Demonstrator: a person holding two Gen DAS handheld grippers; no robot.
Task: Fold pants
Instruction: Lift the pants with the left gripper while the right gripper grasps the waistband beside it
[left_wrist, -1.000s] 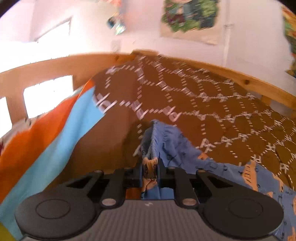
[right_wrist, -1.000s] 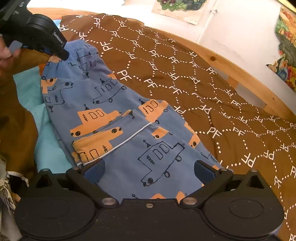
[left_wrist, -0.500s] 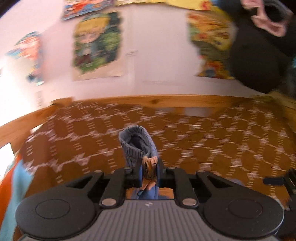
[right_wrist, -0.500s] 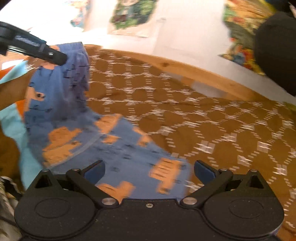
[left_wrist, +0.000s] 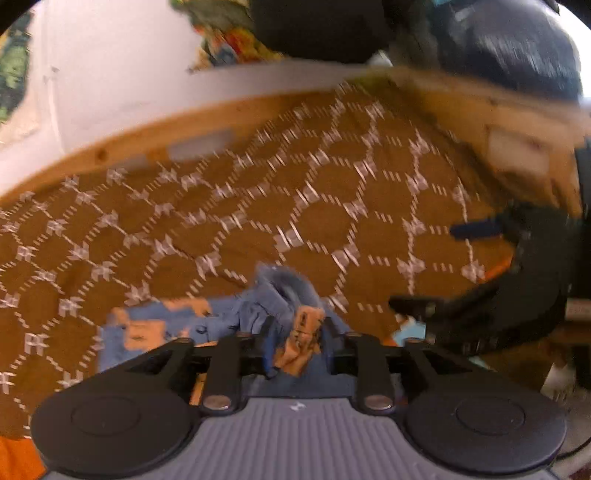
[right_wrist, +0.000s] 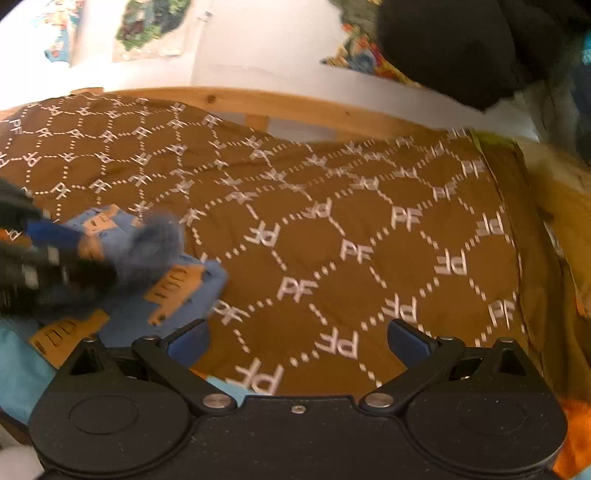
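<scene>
pants (left_wrist: 236, 321): lying bunched on the bed (left_wrist: 258, 206), one end pinched in the left gripper (left_wrist: 295, 332) fingers. right gripper (right_wrist: 297, 338): fingers spread, grasping nothing, hovering over the quilt. fold looking partway done; flattening and further folds remaining.

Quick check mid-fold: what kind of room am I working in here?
Most likely a child's bedroom: a brown PF-patterned bedspread inside a wooden bed frame, colourful pictures on the wall, and small vehicle-print pants.
</scene>
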